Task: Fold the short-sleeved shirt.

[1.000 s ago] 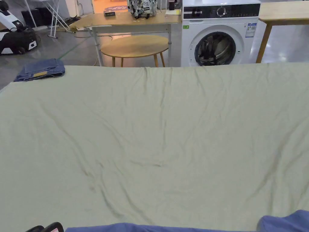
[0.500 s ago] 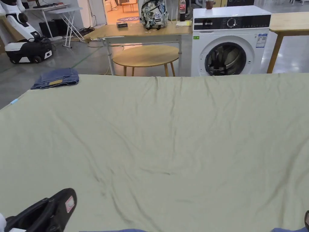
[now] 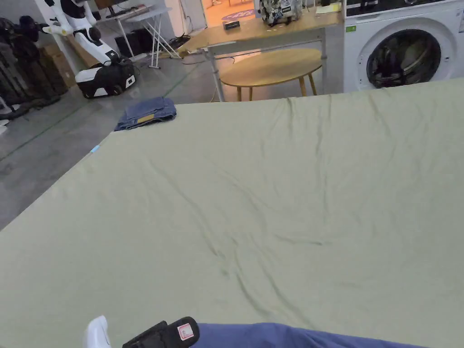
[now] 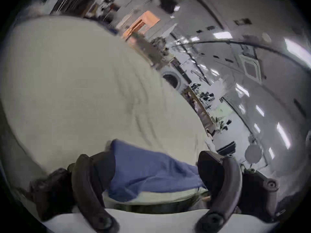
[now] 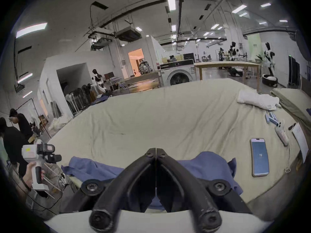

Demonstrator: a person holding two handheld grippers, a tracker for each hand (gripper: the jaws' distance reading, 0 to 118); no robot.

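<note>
A blue short-sleeved shirt [image 3: 290,335] lies crumpled along the near edge of the green sheet [image 3: 253,190]. In the right gripper view the shirt [image 5: 94,167] spreads to both sides behind the jaws. My left gripper [image 4: 154,161] is open wide, and the shirt [image 4: 151,171] lies on the sheet between its two jaws. In the head view this gripper [image 3: 174,333] sits at the shirt's left end. My right gripper [image 5: 156,150] is shut, tips together, with nothing seen between them; it hovers over the shirt's middle. The left gripper [image 5: 50,154] is held in a hand at the bed's left edge.
Folded jeans [image 3: 146,113] rest at the far left corner. On the right side lie a phone [image 5: 259,157], a white cloth [image 5: 257,100], several small blue tubes [image 5: 271,119] and a paper [image 5: 301,140]. A washing machine [image 3: 403,50] and round table [image 3: 272,68] stand beyond. Two people [image 5: 11,144] stand left.
The head camera has swung left and down. The left gripper has come in from the lower left to the shirt's left end, and more of the blue shirt shows along the bottom edge.
</note>
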